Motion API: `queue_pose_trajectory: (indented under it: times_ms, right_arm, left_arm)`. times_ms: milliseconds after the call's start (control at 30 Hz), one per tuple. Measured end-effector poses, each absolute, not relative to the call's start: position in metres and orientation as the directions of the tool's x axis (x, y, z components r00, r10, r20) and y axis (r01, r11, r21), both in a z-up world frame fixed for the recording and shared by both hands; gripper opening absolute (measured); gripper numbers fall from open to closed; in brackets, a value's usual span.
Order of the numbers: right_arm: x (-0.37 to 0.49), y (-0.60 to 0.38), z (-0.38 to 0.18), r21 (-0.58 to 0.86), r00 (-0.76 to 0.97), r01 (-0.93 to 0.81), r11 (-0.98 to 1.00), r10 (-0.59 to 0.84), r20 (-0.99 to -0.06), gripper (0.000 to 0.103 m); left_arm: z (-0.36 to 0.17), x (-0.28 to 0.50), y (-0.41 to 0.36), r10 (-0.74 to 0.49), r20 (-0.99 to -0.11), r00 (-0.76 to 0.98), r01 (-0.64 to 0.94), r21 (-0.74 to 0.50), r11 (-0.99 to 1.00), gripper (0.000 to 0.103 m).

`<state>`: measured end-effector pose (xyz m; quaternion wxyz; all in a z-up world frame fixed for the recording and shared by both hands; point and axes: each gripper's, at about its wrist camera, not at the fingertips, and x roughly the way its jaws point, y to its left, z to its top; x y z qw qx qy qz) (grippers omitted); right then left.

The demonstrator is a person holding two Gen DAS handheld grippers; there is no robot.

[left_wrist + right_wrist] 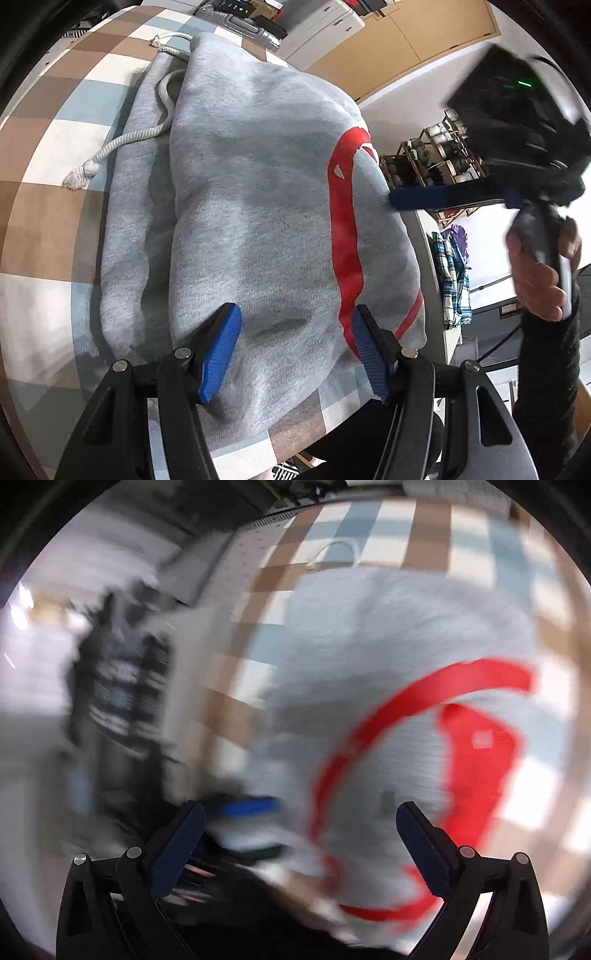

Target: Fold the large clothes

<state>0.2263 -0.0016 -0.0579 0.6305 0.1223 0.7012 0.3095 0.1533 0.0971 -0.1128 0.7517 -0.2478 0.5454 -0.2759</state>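
A folded grey hoodie (258, 206) with a red print and a white drawstring (122, 142) lies on the checked tablecloth (40, 206). My left gripper (295, 314) hovers over its near end. It is open, with its blue pads apart and only fabric below them. At the right a hand (535, 273) holds my right gripper, whose blue fingers (432, 197) reach the hoodie's right edge. The right wrist view is heavily blurred. There my right gripper (301, 808) is open wide above the hoodie (388, 635) and its red print (476, 760), with nothing held.
The table's right edge (432, 258) runs close beside the hoodie. Past it are a rack of jars (436, 155), a plaid cloth (456, 284) hanging lower down, and a brown panel (406, 40). A silver suitcase (243, 26) stands behind the table's far end.
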Motion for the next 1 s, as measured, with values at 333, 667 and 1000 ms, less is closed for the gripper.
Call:
queue_pose_trajectory:
  times_ms: [333, 667, 1000]
  right_arm:
    - [0.233, 0.014, -0.109, 0.574, -0.178, -0.179, 0.799, 0.547, -0.818, 0.103]
    - [0.194, -0.008, -0.045, 0.601, -0.183, -0.313, 0.735, 0.574, -0.798, 0.103]
    - [0.174, -0.019, -0.117, 0.621, -0.338, -0.182, 0.762, 0.545, -0.768, 0.103]
  left_arm:
    - [-0.114, 0.16, 0.102, -0.672, -0.7, 0.24, 0.127, -0.664, 0.737, 0.057]
    - [-0.112, 0.153, 0.102, -0.671, -0.696, 0.254, 0.152, -0.657, 0.739, 0.057]
    - [-0.116, 0.152, 0.113, -0.675, -0.693, 0.252, 0.126, -0.668, 0.733, 0.057]
